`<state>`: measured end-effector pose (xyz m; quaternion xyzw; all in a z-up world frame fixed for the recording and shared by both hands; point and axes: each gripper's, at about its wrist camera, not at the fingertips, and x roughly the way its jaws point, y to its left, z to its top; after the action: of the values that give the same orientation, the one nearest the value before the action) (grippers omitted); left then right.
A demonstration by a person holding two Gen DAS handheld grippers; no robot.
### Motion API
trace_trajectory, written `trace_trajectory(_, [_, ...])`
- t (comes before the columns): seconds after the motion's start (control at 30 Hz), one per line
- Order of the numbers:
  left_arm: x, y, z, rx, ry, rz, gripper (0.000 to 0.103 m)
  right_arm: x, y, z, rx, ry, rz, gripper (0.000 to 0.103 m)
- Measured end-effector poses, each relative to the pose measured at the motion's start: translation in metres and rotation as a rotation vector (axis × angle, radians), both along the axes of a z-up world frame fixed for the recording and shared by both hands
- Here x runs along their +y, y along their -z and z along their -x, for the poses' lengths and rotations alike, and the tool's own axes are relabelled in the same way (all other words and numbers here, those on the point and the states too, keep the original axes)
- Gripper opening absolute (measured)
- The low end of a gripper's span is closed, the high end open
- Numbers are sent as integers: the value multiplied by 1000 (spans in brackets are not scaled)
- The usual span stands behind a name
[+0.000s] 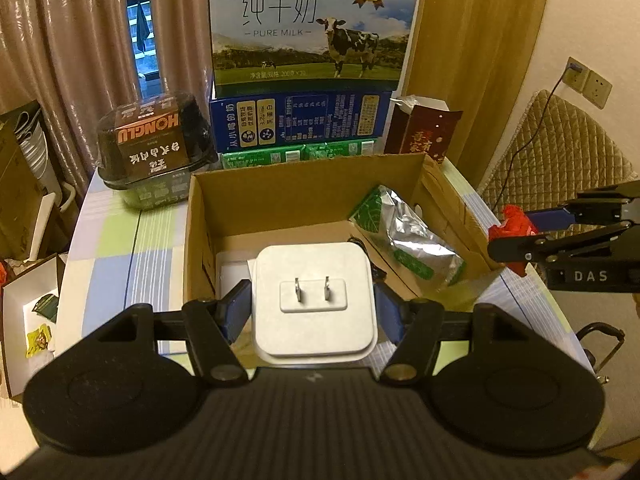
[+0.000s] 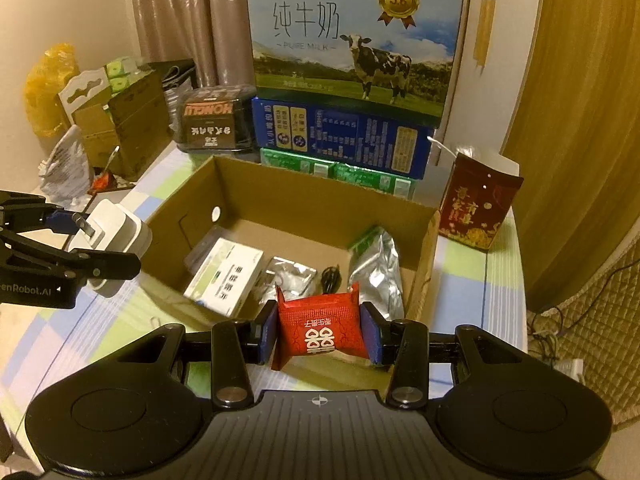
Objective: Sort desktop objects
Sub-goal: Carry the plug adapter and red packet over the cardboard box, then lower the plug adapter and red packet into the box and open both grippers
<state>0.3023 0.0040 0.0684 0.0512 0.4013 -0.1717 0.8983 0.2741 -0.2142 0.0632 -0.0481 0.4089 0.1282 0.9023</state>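
The left gripper [image 1: 314, 308] clasped a white charger [image 1: 314, 300]; the right gripper [image 2: 320, 334] pinched a red packet [image 2: 320, 326]. Ahead of both sat the open box [image 2: 280, 196], milk cartons [image 2: 352, 52] stacked behind it.

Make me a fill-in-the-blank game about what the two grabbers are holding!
The left gripper holds a white ____.
The right gripper holds a small ____ packet.
The cardboard box already has a shiny ____ bag inside.
The milk carton shows a ____.

Missing words: plug, red, silver, cow
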Motion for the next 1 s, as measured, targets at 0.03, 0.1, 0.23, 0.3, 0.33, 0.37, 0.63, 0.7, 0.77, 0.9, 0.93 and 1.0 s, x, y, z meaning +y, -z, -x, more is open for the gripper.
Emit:
trace_trajectory(0.03, [0, 1, -4, 1, -1, -1, 60, 1, 2, -4, 3, 1, 1, 41])
trace_trajectory(0.1, [0, 5, -13, 6, -5, 3, 60, 1, 6, -13, 8, 4, -3, 41])
trace_trajectory(0.23, [2, 14, -29, 18, -17, 13, 60, 1, 13, -28, 15, 11, -5, 41])
trace_trajectory(0.3, [2, 18, -36, 23, -21, 12, 60, 1, 17, -35, 21, 12, -4, 41])
trace_trajectory(0.33, [1, 20, -40, 23, -21, 11, 60, 1, 19, -38, 23, 13, -2, 41])
trace_trajectory(0.37, [1, 22, -43, 24, -20, 10, 60, 1, 21, -41, 24, 13, 2, 41])
trace_trajectory(0.63, [-1, 39, -64, 41, -25, 15, 60, -4, 36, -59, 39, 29, 6, 40])
trace_trajectory(0.7, [-1, 43, -68, 45, -25, 15, 60, -6, 39, -63, 40, 35, 6, 41])
trace_trajectory(0.77, [-2, 46, -71, 47, -27, 17, 60, -8, 42, -66, 42, 41, 2, 41])
trace_trajectory(0.9, [-2, 52, -77, 52, -31, 28, 60, -10, 48, -72, 46, 50, -5, 41])
trace_trajectory(0.93, [-2, 53, -79, 53, -31, 32, 60, -10, 50, -73, 48, 52, -7, 41])
trace_trajectory(1.0, [-3, 56, -82, 54, -35, 41, 60, -9, 53, -75, 49, 53, -9, 41])
